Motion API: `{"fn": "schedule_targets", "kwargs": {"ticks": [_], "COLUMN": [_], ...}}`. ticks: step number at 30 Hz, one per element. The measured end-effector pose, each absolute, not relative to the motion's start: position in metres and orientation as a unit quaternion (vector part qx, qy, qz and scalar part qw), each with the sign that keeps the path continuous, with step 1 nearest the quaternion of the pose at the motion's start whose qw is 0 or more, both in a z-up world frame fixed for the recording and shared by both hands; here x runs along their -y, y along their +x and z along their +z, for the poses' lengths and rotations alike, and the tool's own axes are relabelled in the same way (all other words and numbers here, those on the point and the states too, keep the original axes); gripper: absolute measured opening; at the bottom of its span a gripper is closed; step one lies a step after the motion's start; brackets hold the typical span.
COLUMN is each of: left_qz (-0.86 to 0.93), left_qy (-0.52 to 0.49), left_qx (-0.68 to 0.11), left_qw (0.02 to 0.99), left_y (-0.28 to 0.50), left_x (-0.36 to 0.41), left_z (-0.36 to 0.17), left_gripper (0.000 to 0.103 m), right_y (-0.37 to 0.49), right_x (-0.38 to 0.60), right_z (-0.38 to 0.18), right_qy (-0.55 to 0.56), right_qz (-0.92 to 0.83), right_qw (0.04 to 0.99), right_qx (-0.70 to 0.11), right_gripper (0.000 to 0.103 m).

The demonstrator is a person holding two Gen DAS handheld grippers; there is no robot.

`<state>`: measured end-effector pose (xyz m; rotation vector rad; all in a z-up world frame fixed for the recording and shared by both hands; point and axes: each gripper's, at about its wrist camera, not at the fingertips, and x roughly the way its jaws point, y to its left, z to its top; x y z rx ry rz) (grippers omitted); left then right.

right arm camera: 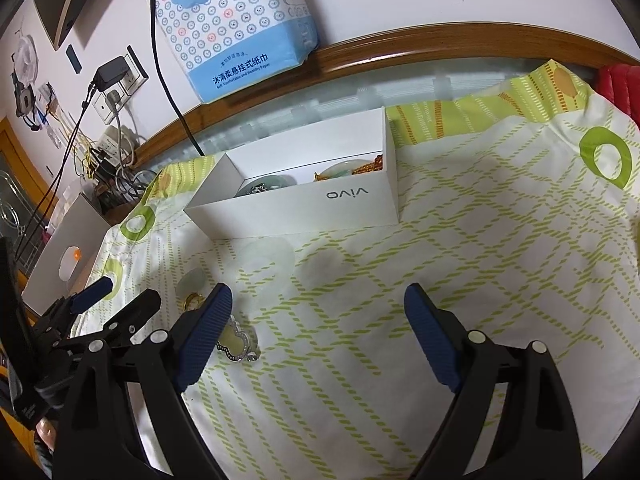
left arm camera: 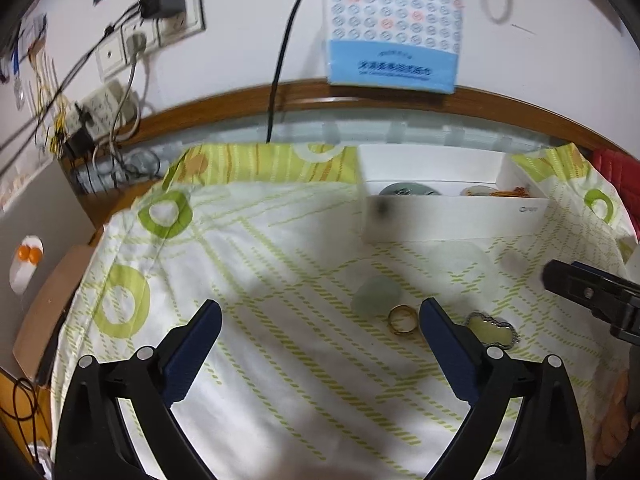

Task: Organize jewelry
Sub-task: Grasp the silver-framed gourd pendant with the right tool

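A white box stands at the back of the green-patterned cloth; it holds jade bangles and an orange bead string. It also shows in the right wrist view. On the cloth lie a pale jade piece, a gold ring, a silver-rimmed cloud pendant and a clear bangle. My left gripper is open and empty, left of the ring. My right gripper is open and empty; the pendant lies by its left finger.
A blue tissue pack hangs on the wall behind the box. Sockets, plugs and cables crowd the back left. A wooden edge borders the table. A cardboard box sits at the left, something red at the back right.
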<state>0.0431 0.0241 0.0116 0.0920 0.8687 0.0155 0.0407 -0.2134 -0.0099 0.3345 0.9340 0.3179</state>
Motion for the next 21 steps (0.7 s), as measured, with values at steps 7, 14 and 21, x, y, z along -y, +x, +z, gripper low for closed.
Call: {"fn": "schedule_targets", "kwargs": {"ticks": [7,14,21], "left_qz": [0.027,0.035,0.045], "left_qy": [-0.043,-0.041,-0.029], "left_qx": [-0.46,-0.467,-0.465], "left_qw": [0.886,0.883,0.884], "left_y": [0.06,0.059,0.061], "left_x": [-0.065,-0.065,-0.064], "left_z": [0.002,0.002,0.002], "left_gripper": [0.099,0.099,0.099], "right_y": [0.036,0.034,0.02], "right_x": [0.201,0.181,0.136], "right_z": [-0.005,-0.005,-0.001], "right_qy": [0.128,0.093,-0.015], "right_qz": [0.165,0.197,0.248], "right_qw": [0.874,0.867,0.861], "right_qx": [-0.44,-0.449,-0.444], "right_gripper": [0.085,0.085,0.079]}}
